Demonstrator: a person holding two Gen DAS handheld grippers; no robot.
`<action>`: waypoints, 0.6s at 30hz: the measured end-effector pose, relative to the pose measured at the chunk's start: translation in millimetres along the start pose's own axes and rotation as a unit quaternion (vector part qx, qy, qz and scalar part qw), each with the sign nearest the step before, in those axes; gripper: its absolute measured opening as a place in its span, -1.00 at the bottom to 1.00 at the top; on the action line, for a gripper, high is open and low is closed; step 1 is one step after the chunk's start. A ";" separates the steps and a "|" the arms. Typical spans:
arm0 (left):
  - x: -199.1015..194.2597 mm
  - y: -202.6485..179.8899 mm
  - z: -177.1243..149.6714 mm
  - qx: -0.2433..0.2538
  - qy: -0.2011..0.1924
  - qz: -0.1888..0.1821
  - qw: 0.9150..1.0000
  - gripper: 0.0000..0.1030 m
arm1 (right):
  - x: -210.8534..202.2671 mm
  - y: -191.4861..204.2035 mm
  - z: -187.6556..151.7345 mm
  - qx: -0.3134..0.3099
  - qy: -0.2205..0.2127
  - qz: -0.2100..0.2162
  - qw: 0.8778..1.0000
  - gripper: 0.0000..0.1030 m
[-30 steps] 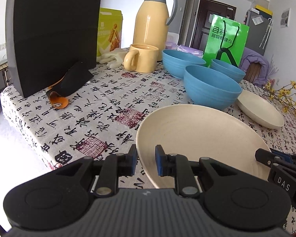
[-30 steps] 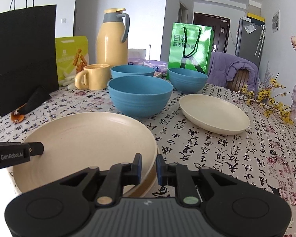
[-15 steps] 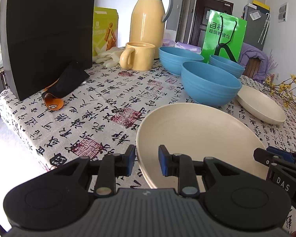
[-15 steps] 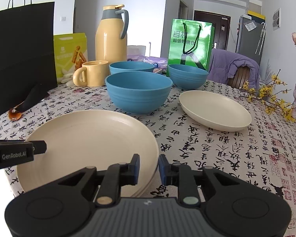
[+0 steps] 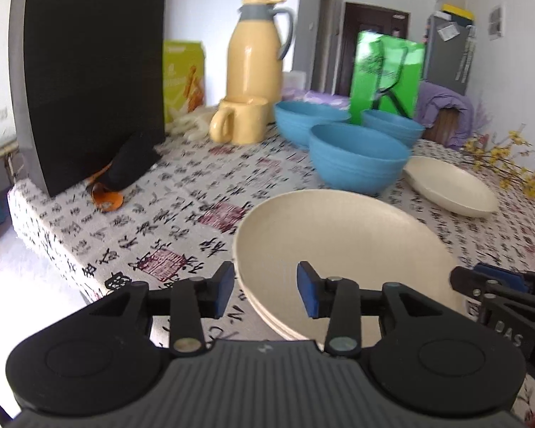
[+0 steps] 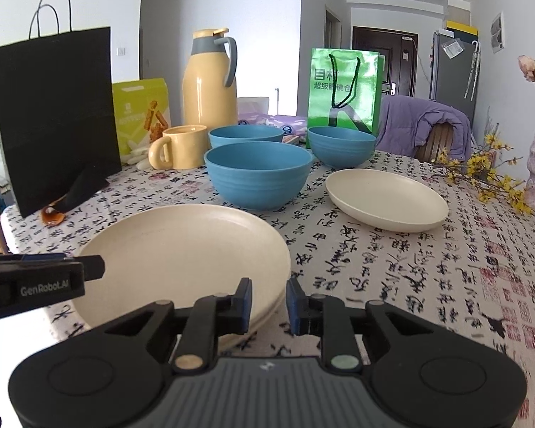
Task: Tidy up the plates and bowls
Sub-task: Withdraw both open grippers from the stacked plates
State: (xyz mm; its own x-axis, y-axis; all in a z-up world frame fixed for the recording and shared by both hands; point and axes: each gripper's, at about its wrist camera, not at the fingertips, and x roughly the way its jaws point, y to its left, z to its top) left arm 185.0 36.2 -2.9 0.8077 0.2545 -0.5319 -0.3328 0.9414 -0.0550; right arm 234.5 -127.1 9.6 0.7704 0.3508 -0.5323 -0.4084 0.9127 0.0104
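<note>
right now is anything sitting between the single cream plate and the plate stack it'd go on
Nothing visible lies on the direct path: only bare tablecloth separates the single cream plate from the plate stack. The nearest blue bowl sits just behind that line, so a low slide could clip it.

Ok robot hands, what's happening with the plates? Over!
Left gripper open, right gripper open, both at the cream plate stack. Stack resting on the table, not gripped. Single cream plate still apart. Nearest blue bowl sits between them.

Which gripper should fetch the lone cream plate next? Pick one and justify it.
Right, probably. The lone cream oval plate lies on the right gripper's side, with bare tablecloth between. From the left gripper, the stacked cream plates are in the way. Both jaws are open.
</note>
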 end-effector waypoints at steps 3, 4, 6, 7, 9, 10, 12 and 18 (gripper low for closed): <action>-20.3 -12.0 -7.0 0.022 -0.018 -0.023 0.999 -0.08 | -17.3 -6.0 -8.9 0.013 -0.008 0.001 1.000 -0.60; -26.9 -17.3 -10.3 0.031 -0.023 -0.035 0.999 -0.04 | -23.5 -8.6 -12.7 0.017 -0.011 -0.001 1.000 -0.60; -37.5 -28.9 -17.2 0.050 -0.029 -0.062 0.996 0.16 | -37.0 -16.7 -21.6 0.027 -0.017 -0.011 0.999 -0.60; -42.0 -35.2 -20.9 0.060 -0.029 -0.078 0.995 0.20 | -43.1 -21.9 -26.8 0.033 -0.018 -0.018 0.999 -0.59; -49.8 -48.7 -28.3 0.078 -0.030 -0.106 0.991 0.36 | -55.3 -34.0 -38.0 0.045 -0.019 -0.034 0.998 -0.59; -53.4 -55.5 -32.2 0.087 -0.031 -0.120 0.988 0.38 | -61.4 -41.3 -44.2 0.051 -0.018 -0.044 0.998 -0.58; -58.5 -67.8 -39.1 0.099 -0.032 -0.147 0.984 0.48 | -73.7 -57.4 -57.1 0.065 -0.016 -0.066 0.996 -0.57; -65.6 -100.6 -53.8 0.114 -0.025 -0.201 0.973 0.61 | -111.9 -101.5 -89.9 0.092 -0.022 -0.129 0.987 0.03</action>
State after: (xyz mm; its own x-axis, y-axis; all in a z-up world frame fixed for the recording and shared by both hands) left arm 139.3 -87.1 -8.0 0.8746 -0.1394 -0.4644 0.1267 0.9902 -0.0587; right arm 145.7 -277.8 -8.0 0.8594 0.1059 -0.5002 -0.1019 0.9942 0.0353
